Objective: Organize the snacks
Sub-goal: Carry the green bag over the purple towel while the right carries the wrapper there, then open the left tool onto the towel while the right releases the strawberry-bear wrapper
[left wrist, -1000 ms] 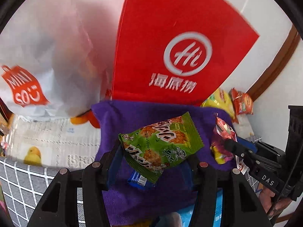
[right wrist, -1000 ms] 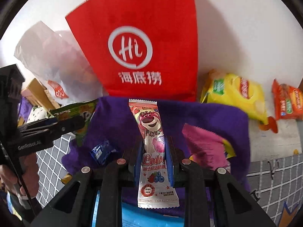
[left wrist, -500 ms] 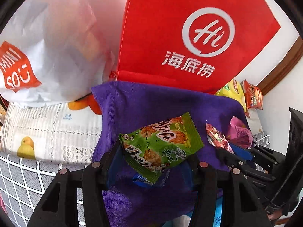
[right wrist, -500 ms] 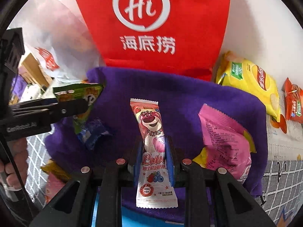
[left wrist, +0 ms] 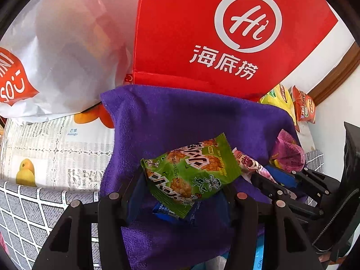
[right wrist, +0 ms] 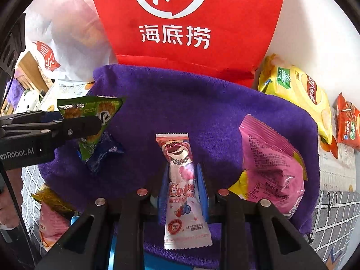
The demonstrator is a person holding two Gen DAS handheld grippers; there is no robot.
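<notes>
The right gripper (right wrist: pixel 182 186) jaws are closed on the pink lollipop wrapper (right wrist: pixel 181 180), which stands upright between the blue pads. The left gripper (left wrist: pixel 180 193) jaws clamp the green snack packet (left wrist: pixel 191 175) (tilted, one corner pointing down). Both packets hang over the purple towel (right wrist: pixel 180 103). On the towel lie a blue packet (right wrist: pixel 101 155) under the green one and a pink bag (right wrist: pixel 272 166) to the right. Behind the towel stands a red bag (right wrist: pixel 191 22), flanked by a white bag (left wrist: pixel 63 51) and a yellow chip bag (right wrist: pixel 299 94)
</notes>
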